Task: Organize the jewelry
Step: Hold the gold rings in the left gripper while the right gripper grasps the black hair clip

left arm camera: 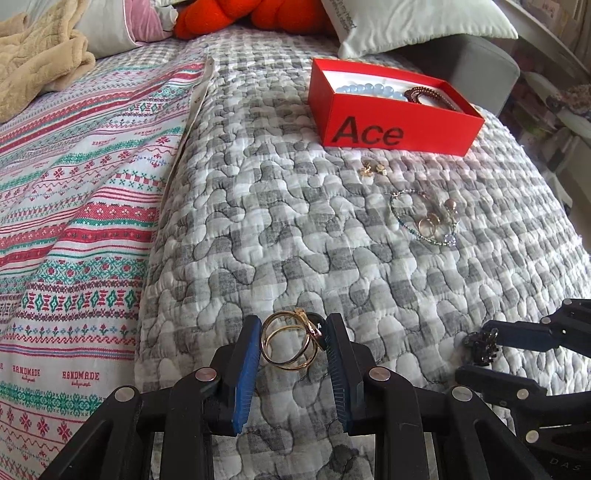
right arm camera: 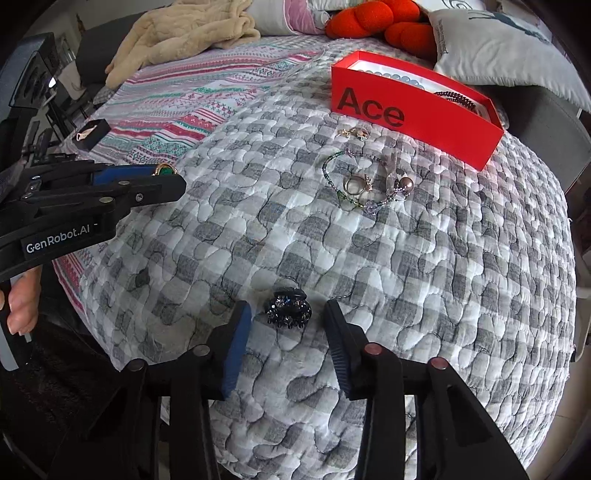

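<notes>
My left gripper (left arm camera: pixel 291 341) is shut on a gold double-band ring (left arm camera: pixel 290 341), held just above the grey quilt. The left gripper also shows in the right wrist view (right arm camera: pixel 162 177) with the ring's green stone (right arm camera: pixel 166 170) at its tip. My right gripper (right arm camera: pixel 288 314) is open, its fingers on either side of a black jewelled hair claw (right arm camera: pixel 288 308) lying on the quilt. The claw also shows in the left wrist view (left arm camera: pixel 480 345). A red "Ace" box (left arm camera: pixel 395 122) holds a blue bead bracelet (left arm camera: pixel 371 90) and a dark red one (left arm camera: pixel 424 94).
Gold earrings (left arm camera: pixel 373 168) lie in front of the box. A pile of a beaded bracelet, rings and pearls (left arm camera: pixel 428 218) lies to the right. A striped patterned sheet (left arm camera: pixel 74 203) covers the left side. Pillows, an orange cushion (left arm camera: pixel 251 14) and a beige blanket (left arm camera: pixel 33 59) lie behind.
</notes>
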`<state>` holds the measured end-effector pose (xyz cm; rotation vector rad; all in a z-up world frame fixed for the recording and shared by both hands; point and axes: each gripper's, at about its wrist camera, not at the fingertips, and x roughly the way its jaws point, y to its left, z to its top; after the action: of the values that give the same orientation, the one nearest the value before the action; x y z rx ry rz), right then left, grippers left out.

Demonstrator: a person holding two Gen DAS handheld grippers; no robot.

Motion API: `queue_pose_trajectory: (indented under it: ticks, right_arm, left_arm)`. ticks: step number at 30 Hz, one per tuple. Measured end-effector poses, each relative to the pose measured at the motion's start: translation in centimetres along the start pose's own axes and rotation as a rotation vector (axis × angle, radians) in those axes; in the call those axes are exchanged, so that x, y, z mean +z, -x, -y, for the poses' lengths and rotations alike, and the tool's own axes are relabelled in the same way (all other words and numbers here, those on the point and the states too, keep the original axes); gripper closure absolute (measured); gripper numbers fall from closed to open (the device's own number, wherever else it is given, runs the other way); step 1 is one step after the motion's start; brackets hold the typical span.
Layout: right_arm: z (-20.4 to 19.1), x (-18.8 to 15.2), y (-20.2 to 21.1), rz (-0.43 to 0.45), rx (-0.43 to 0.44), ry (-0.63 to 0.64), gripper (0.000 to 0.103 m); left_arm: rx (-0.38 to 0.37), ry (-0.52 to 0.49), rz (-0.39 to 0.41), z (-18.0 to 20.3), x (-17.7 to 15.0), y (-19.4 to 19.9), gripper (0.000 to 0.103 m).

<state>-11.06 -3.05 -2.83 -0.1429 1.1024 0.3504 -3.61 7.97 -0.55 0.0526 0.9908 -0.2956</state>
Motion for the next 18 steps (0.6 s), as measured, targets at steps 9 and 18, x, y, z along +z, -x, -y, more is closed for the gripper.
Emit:
queue_pose_trajectory:
  ticks: [9,18]
  right_arm:
    - [0.8,1.1,0.6,0.018,-0.006,-0.013,0.078]
    - [4.3,3.2,2.3,0.066,-0.019,-0.108,0.078]
  left_arm:
    - [-0.007,0.01,0.003,-0.1,0.4,0.0,0.074]
    - [-0.037,0.054,0.04,0.3,2.6,0.6,0.074]
